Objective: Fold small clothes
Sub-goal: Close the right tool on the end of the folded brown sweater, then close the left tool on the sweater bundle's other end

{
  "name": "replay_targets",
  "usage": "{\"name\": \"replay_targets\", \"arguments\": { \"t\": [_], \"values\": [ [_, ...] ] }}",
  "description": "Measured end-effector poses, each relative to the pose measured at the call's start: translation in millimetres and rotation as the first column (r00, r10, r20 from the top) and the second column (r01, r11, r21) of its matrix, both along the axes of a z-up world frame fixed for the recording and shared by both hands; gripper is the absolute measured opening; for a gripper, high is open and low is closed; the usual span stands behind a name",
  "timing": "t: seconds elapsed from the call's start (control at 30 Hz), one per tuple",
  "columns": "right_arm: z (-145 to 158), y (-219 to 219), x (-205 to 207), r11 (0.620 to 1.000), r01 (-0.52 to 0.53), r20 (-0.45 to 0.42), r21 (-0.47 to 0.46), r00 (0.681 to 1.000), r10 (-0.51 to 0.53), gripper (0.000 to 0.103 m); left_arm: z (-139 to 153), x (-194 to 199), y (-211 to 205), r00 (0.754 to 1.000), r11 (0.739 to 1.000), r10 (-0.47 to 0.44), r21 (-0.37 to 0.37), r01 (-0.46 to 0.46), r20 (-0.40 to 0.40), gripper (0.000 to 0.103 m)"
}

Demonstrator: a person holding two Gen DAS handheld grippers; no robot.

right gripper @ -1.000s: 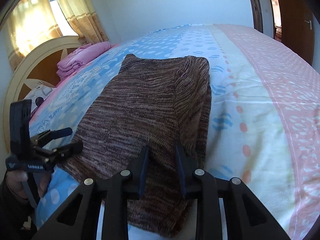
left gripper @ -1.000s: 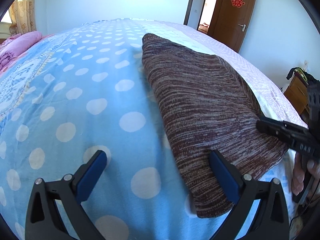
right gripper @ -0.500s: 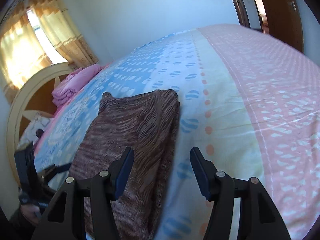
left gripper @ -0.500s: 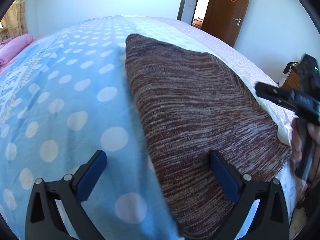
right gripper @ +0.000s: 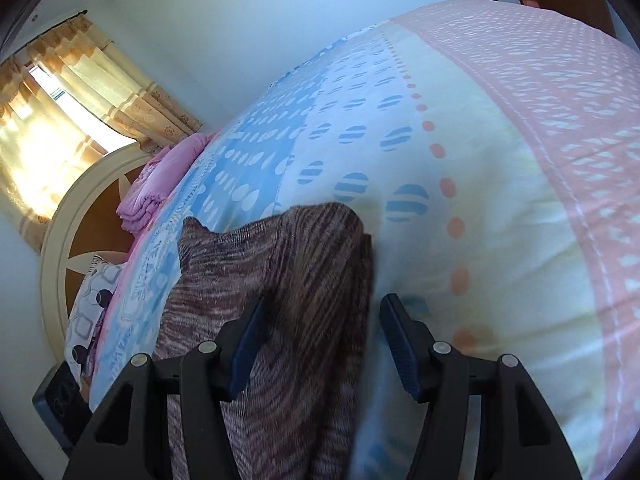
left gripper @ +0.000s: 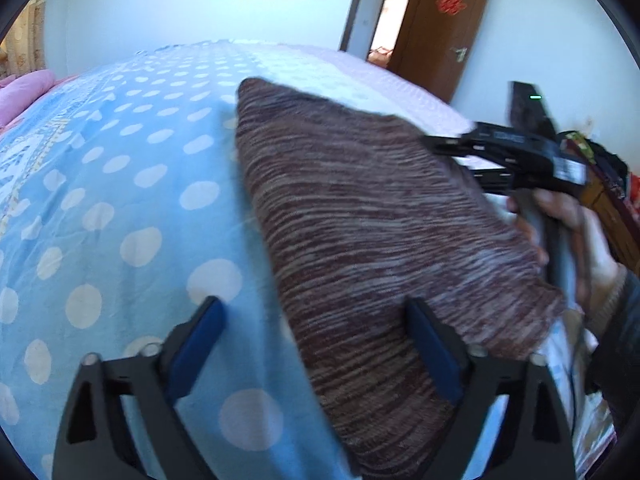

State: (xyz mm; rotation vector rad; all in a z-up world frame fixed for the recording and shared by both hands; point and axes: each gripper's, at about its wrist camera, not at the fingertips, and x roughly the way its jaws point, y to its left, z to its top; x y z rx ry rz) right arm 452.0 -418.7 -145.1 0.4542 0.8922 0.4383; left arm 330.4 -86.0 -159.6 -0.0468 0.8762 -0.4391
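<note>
A brown striped knit garment (left gripper: 372, 232) lies folded lengthwise on the bed, a long strip running away from me. My left gripper (left gripper: 316, 344) is open, its fingers straddling the garment's near left edge. My right gripper (right gripper: 324, 340) is open above the garment's far right part (right gripper: 304, 280), its jaws over the right fold edge. In the left wrist view the right gripper (left gripper: 444, 148) hovers over the garment's right side, hand behind it.
The bed carries a blue polka-dot cover (left gripper: 120, 200) that turns cream and pink (right gripper: 540, 160) toward the right. Pink folded bedding (right gripper: 160, 184) and a round headboard (right gripper: 80, 216) are at the head. A brown door (left gripper: 440, 28) stands beyond.
My right gripper opened, let go of the garment's fold and moved forward along its right edge. My left gripper shifted a little right over the near edge, still open.
</note>
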Motion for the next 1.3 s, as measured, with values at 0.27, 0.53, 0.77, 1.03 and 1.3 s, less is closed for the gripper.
{"name": "replay_targets", "arguments": {
  "t": [0.27,0.53,0.77,1.03,1.3],
  "values": [
    [-11.7,0.2,11.1,0.989,-0.069,-0.013,0.129,0.997,0.071,0.029,1.6,-2.6,-8.6,0.999,0.999,-0.05,-0.005,0.05,0.004,0.074],
    [-17.3,-0.4,11.9,0.987,-0.055,-0.026,0.15,0.998,0.06,0.026,2.7,-4.2,-17.0,0.997,0.997,-0.077,0.029,0.077,0.013,0.067],
    [-16.0,-0.9,7.7,0.988,-0.062,0.0,0.145,0.998,0.063,0.024,4.3,-7.4,-21.0,0.997,0.996,-0.082,0.046,0.081,0.017,0.063],
    [-8.6,1.4,-2.4,0.995,-0.048,0.061,0.084,0.997,0.043,0.023,11.5,-17.0,-25.5,0.995,0.994,-0.085,0.069,0.081,0.044,0.038],
    [10.7,7.2,-33.3,0.997,-0.03,0.122,0.065,0.992,0.022,0.021,30.4,-31.9,-19.0,0.998,0.996,-0.059,0.073,0.056,0.029,0.029]
  ]
}}
